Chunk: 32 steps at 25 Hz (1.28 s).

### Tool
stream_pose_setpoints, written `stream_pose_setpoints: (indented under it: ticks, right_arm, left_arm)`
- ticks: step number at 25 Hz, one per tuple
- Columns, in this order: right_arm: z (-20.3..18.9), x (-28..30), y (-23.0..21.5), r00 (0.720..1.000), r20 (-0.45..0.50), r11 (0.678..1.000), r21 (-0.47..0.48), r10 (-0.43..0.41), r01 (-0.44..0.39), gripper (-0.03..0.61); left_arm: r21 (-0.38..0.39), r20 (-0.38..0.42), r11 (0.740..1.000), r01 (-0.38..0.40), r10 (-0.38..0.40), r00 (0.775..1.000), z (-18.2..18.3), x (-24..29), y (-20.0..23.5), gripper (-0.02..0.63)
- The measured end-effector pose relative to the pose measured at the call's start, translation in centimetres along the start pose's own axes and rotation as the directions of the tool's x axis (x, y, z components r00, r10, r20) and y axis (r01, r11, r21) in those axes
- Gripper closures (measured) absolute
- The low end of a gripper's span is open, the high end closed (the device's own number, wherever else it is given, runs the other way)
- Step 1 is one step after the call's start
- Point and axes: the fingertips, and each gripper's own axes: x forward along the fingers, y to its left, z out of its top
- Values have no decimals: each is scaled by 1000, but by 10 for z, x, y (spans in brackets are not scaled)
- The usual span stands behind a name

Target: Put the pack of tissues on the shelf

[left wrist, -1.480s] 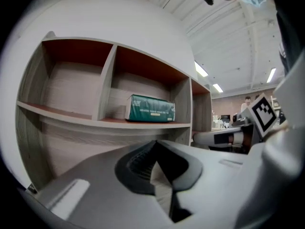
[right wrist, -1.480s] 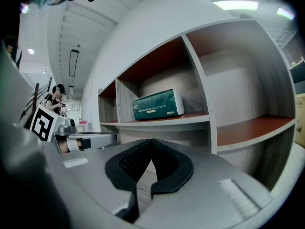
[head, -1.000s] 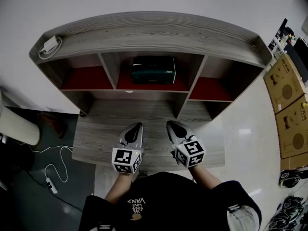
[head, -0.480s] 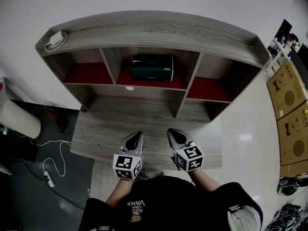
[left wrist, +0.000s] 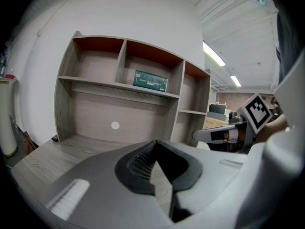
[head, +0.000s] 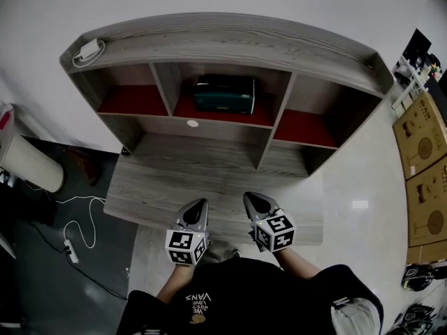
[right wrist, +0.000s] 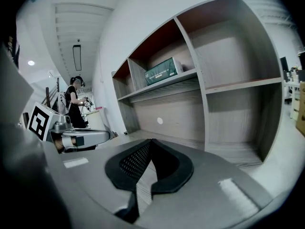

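1. Grey wood-grain desk surface (head: 174,187) set against a plain white wall, with a matching shelf (head: 230,44) standing on it. The shelf has three upper compartments, and the head view shows their floors red.
2. Pack of tissues (head: 224,94): a dark green rectangular box lying flat in the middle compartment, well apart from both grippers.
3. Left gripper (head: 196,208): smooth grey shell with black ribbed pads. Its jaws are pressed together with nothing between them. It is over the desk's near edge.
4. Right gripper (head: 253,201): same shell, its pad showing a fine dotted mesh. Its jaws are closed too, and empty. It is just beside the left gripper, with both marker cubes toward the person.
5. White round dot (head: 193,123) on the back panel below the middle compartment, seen in all three views.
6. Head view only: a white adapter (head: 89,49) with coiled cord on the shelf top's left end, a white bin (head: 31,165) and a white cable (head: 80,229) on the dark floor at left, and cardboard boxes (head: 422,159) at right.
7. Gripper views only: pale print on the pack's front face, reddish tops inside the compartments, and ceiling light strips. The right gripper view also shows a person (right wrist: 74,101) standing far back.
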Motion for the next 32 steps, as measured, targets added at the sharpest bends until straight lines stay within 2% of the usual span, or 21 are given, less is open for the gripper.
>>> stream_pose_setpoints:
  ticks: [14,32]
  right_arm:
    - [-19,-19,3,999,-24,1000,-4,21,-21,575]
    - [-16,-22,-4,1000,-10,1000,-6,6,-6,575]
  left_arm:
    - [-45,-9,998,-41,41,999,-18,-13,-16,561]
    - [-36,-5,999,-34,34,999,-17,-10,-24,561]
